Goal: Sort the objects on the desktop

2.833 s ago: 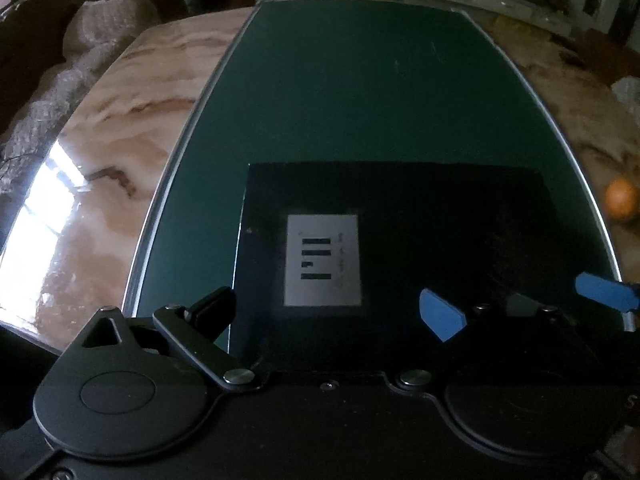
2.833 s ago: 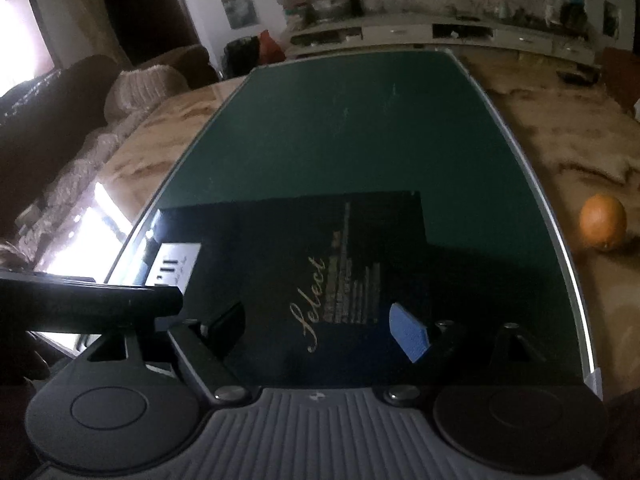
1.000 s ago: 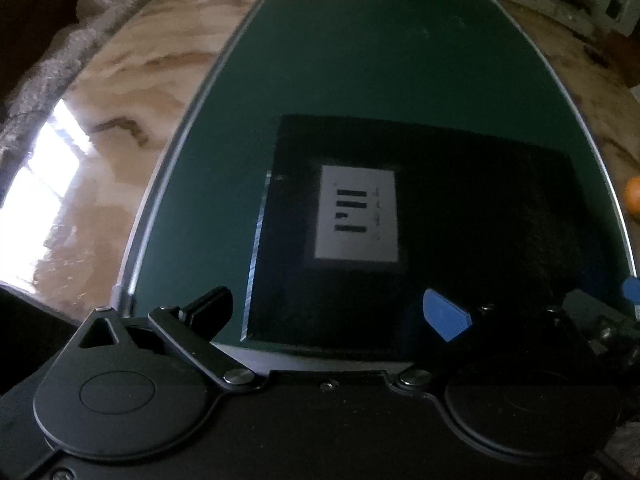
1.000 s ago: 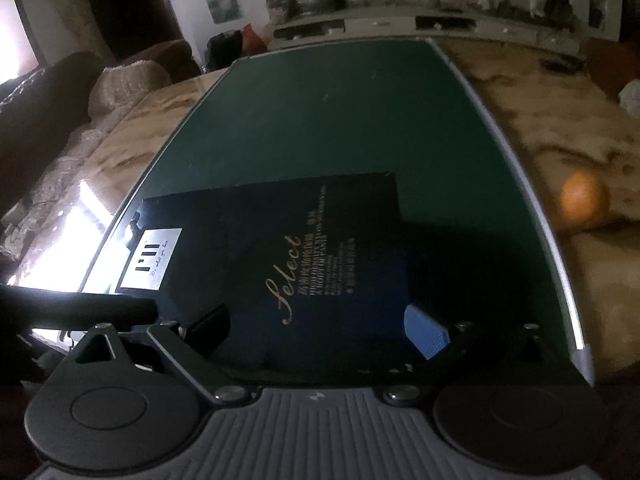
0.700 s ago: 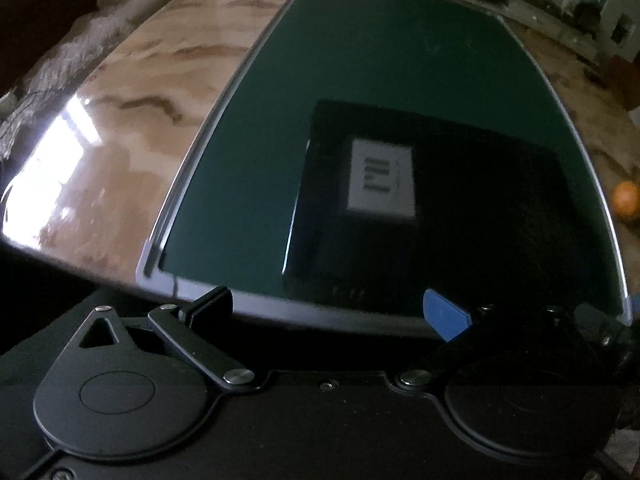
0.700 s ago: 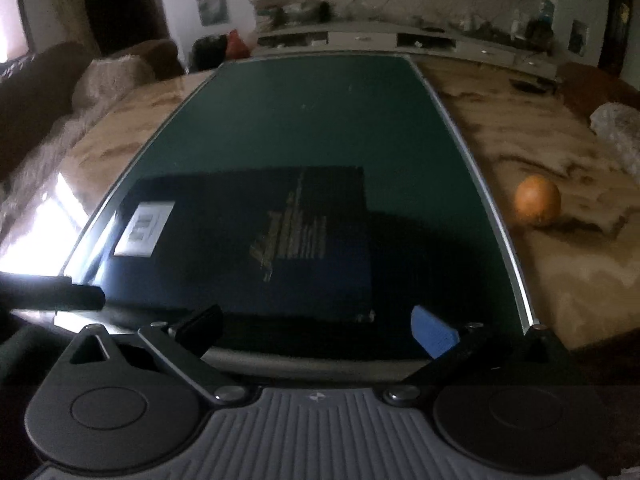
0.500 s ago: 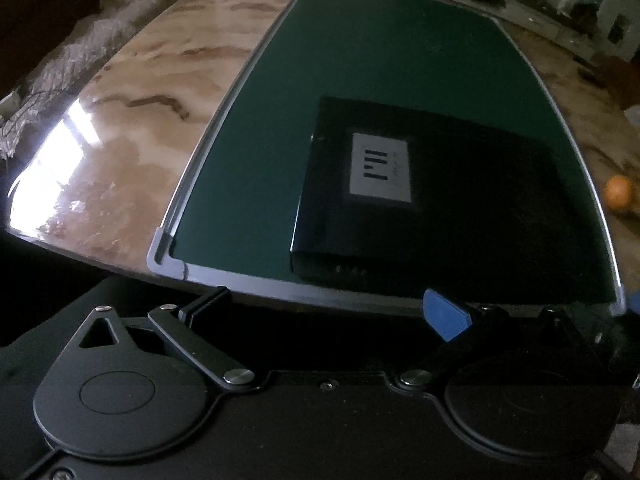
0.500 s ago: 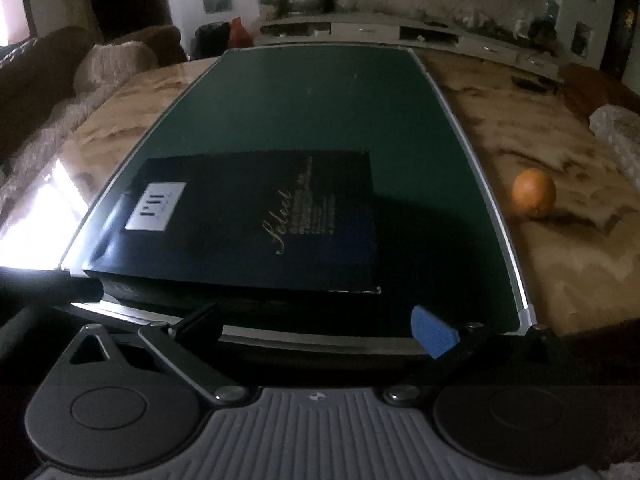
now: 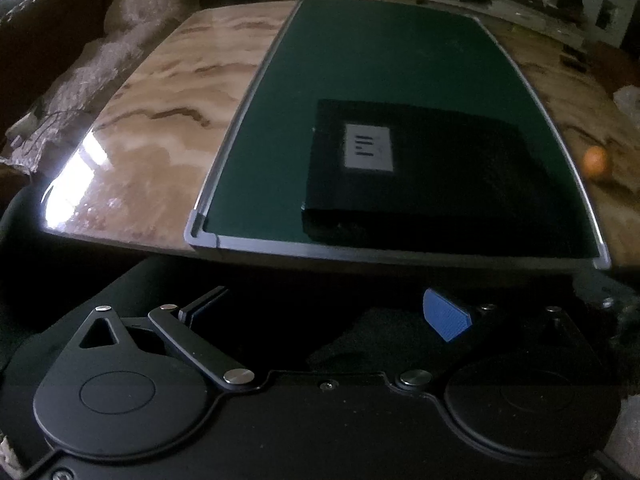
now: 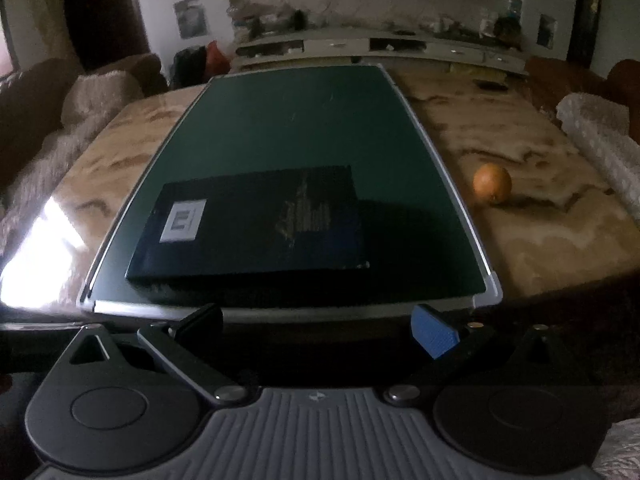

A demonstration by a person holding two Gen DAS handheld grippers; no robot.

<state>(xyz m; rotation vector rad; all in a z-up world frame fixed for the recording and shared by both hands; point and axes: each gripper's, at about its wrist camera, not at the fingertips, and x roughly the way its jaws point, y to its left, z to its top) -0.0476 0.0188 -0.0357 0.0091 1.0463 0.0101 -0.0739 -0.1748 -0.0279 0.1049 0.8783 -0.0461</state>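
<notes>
A flat black box (image 9: 424,172) with a white label lies on the near end of a dark green mat (image 9: 384,60) on the marble table. It also shows in the right wrist view (image 10: 256,224) on the mat (image 10: 296,120). My left gripper (image 9: 324,312) is open and empty, below and in front of the table's near edge. My right gripper (image 10: 316,328) is open and empty, just in front of the mat's near edge.
An orange (image 10: 492,183) sits on the marble table (image 10: 532,216) right of the mat; it also shows in the left wrist view (image 9: 595,162). A sofa with blankets (image 9: 80,60) is at the left. A bubble-wrap roll (image 10: 600,140) lies at the far right.
Both grippers have pulled back from over the box to in front of the table's near edge. The box stays on the mat.
</notes>
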